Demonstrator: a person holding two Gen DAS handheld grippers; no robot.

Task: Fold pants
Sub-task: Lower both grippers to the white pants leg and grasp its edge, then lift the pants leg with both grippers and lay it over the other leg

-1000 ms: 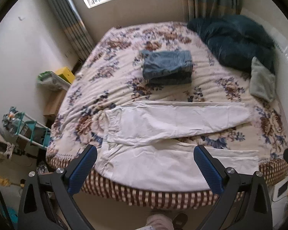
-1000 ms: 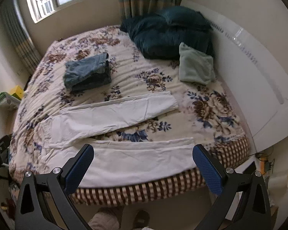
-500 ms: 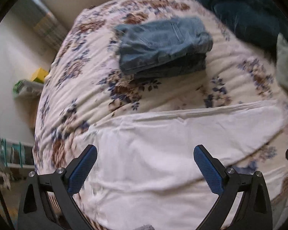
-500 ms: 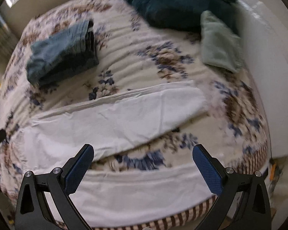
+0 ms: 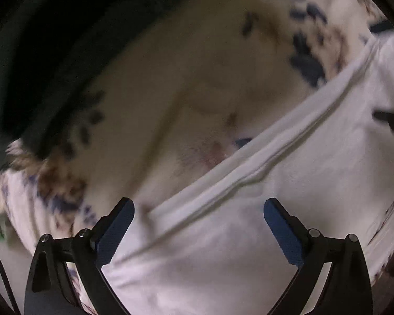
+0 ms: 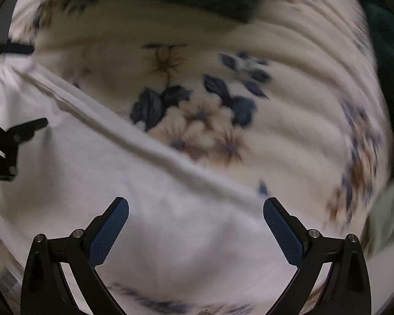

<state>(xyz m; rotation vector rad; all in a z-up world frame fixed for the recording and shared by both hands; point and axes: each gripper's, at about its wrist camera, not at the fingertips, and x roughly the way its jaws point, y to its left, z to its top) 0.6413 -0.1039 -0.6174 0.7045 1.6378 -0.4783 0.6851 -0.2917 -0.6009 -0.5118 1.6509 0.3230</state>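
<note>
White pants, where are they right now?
The white pants lie on the floral bedspread, filling the lower part of both wrist views, directly under the open left claw and right claw, with the hem edge running diagonally just ahead.

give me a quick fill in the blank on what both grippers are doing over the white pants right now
1. Both the left gripper and the right gripper have their jaws ____.
2. The cloth between each gripper's fingers is the ____ pants.
3. The pants lie on a bedspread printed with ____.
4. In the right wrist view, the other gripper shows at the ____ edge of the picture.

Missing words: open; white; flowers; left
</note>
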